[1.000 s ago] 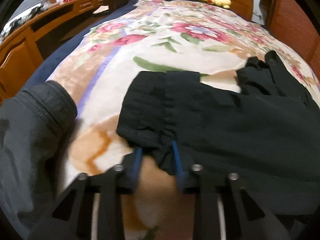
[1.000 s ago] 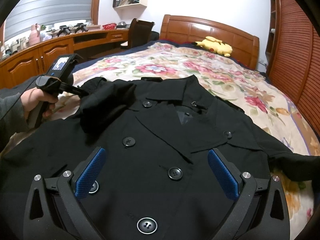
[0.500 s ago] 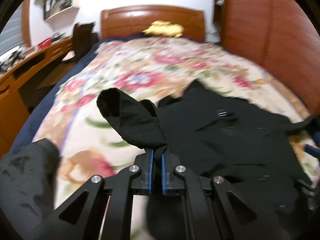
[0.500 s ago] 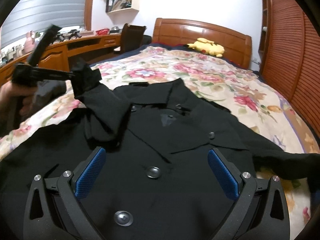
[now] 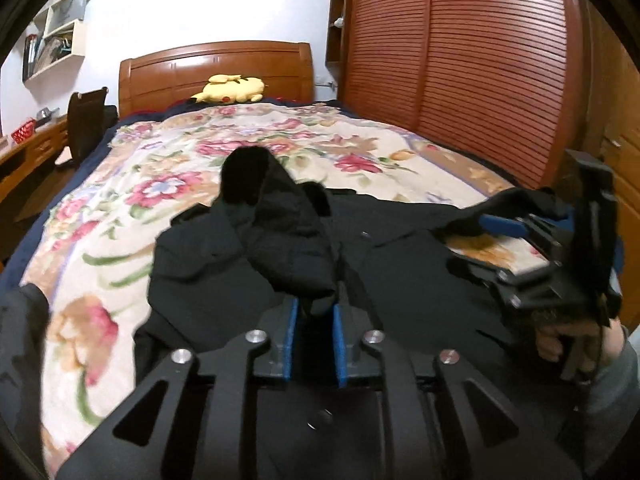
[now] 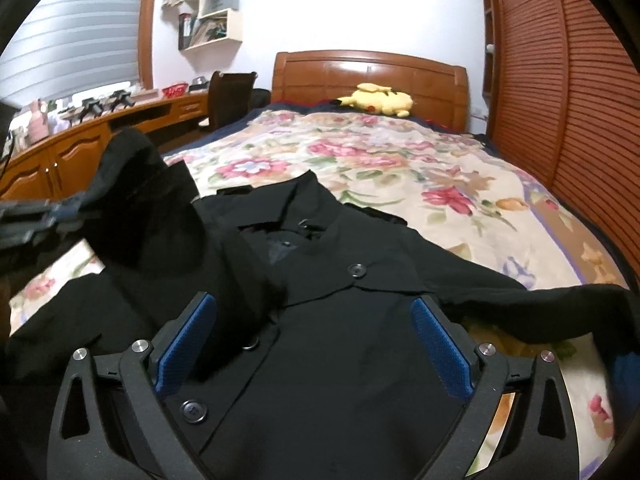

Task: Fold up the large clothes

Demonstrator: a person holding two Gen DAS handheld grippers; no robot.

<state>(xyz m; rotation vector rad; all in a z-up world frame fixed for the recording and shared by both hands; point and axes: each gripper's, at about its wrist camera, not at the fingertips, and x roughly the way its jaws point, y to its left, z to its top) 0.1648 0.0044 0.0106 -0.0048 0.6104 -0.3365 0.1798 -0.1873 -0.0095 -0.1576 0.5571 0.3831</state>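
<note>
- The black coat [image 6: 320, 320] lies spread on the flowered bed [image 6: 400, 168].
- Left claw [image 5: 314, 320], jaws just widening, has the raised sleeve [image 5: 280, 232] between its pads; contact is unclear.
- Right claw [image 6: 314, 344] hangs wide apart, the coat's hem hidden beneath it.

**Count of things on and around the bed**

One black coat [image 6: 340, 320] lies spread on the near half of the bed, front up. Four of its buttons [image 6: 357, 270] show in the right wrist view, running from near the collar down to the near left; more may be hidden. One floral blanket [image 6: 360, 160] covers the mattress. One yellow plush toy [image 6: 378, 100] rests at the far end, against one wooden headboard [image 6: 368, 72]. One dark chair [image 6: 228, 98] stands far left by the long desk [image 6: 80, 140]. Two grippers are present: the left gripper [image 5: 314, 332] and the right gripper [image 6: 314, 344]. One louvred wardrobe [image 5: 460, 64] fills the right side.
</note>
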